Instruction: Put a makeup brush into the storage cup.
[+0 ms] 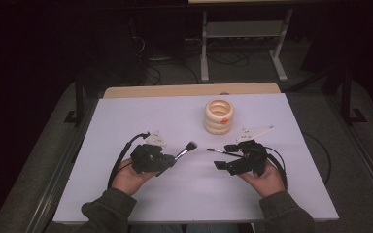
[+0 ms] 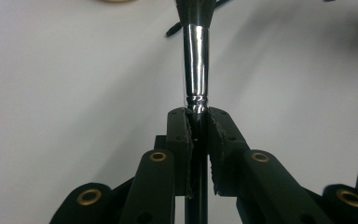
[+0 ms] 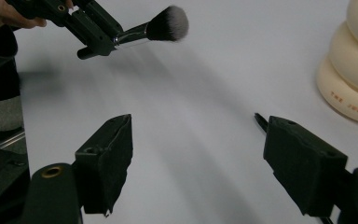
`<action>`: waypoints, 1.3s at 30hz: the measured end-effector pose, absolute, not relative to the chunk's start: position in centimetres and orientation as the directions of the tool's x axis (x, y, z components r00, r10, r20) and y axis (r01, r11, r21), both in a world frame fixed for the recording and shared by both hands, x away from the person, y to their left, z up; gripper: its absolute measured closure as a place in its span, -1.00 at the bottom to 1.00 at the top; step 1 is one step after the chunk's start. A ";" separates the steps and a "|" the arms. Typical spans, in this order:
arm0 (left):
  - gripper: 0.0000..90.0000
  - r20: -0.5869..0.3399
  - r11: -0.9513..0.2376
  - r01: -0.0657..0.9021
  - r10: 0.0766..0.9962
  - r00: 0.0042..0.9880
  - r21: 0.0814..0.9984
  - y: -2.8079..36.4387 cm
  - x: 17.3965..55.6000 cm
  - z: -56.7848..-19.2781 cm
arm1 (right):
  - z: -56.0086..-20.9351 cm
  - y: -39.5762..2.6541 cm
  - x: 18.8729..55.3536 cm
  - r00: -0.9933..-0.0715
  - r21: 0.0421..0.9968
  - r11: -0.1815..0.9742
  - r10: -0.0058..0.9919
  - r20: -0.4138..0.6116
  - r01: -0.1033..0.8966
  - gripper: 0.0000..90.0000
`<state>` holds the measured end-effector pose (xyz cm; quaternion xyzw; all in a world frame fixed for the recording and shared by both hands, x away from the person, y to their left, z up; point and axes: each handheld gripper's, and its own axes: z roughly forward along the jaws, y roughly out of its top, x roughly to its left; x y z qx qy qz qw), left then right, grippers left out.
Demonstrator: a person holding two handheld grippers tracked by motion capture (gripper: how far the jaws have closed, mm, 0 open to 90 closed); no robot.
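- Clearly the left gripper [image 1: 167, 162] is clenched on the fluffy makeup brush with the black handle and shiny silver ferrule [image 1: 186, 149]; in the left gripper view the pads [image 2: 183, 140] pinch the handle just below the ferrule, with the dark, pale-tipped bristles pointing away from the hand, out over the white table top [image 1: 126, 116].
- The right gripper [image 1: 225, 156] stands released, its jaws wide apart with nothing pressed between them; a thin black stick-like tool [image 1: 218, 152] lies just at one jaw, though what it is I cannot tell.
- To my eye the brush is headed for the cream-coloured holder made of stacked rounded rings [image 1: 219, 116], which sits on the table beyond and between the two hands, nearer the right one.
- Doing it well would mean keeping the pinch firm near the ferrule so the brush does not swivel, raising it above the rim, tipping it upright and lowering it into the opening without nudging the holder.
- The free gripper could steady the holder's side.
- The holder's opening looks empty from above, though its depth is hard to see; a small orange mark [image 1: 224, 120] shows on its side.
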<state>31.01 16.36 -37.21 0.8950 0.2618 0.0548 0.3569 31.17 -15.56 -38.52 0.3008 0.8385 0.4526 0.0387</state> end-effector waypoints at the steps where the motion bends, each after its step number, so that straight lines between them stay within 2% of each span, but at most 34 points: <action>1: 0.77 -0.085 -0.596 0.418 0.505 0.859 0.685 16.4 30.9 -37.1 | -38.4 -15.2 31.4 -0.821 0.786 0.407 0.531 0.211 0.465 -0.47; 18: 0.77 -0.068 -0.563 0.331 0.436 0.897 0.757 16.9 30.0 -36.0 | -37.6 -12.0 32.1 -0.868 0.817 0.383 0.425 0.259 0.431 -0.33; 26: 0.77 -0.071 -0.531 0.304 0.413 0.908 0.791 17.0 29.4 -35.7 | -37.6 -10.3 32.4 -0.886 0.822 0.374 0.354 0.301 0.429 -0.20; 30: 0.77 -0.060 -0.554 0.287 0.392 0.918 0.782 16.8 29.4 -35.9 | -37.6 -9.9 32.6 -0.887 0.826 0.353 0.318 0.336 0.439 -0.07; 35: 0.77 -0.082 -0.553 0.292 0.373 0.924 0.780 16.3 29.2 -36.5 | -37.7 -9.5 32.8 -0.882 0.824 0.330 0.274 0.383 0.460 0.25; 36: 0.77 -0.082 -0.553 0.292 0.373 0.924 0.780 16.3 29.2 -36.5 | -37.7 -9.5 32.8 -0.882 0.824 0.330 0.274 0.383 0.460 0.25; 37: 0.77 -0.078 -0.556 0.289 0.371 0.925 0.779 16.1 29.1 -36.6 | -37.8 -9.6 33.0 -0.871 0.816 0.317 0.265 0.413 0.483 0.39; 39: 0.77 -0.079 -0.555 0.287 0.368 0.926 0.781 16.1 29.1 -36.6 | -38.0 -9.9 33.3 -0.864 0.812 0.302 0.241 0.442 0.500 0.55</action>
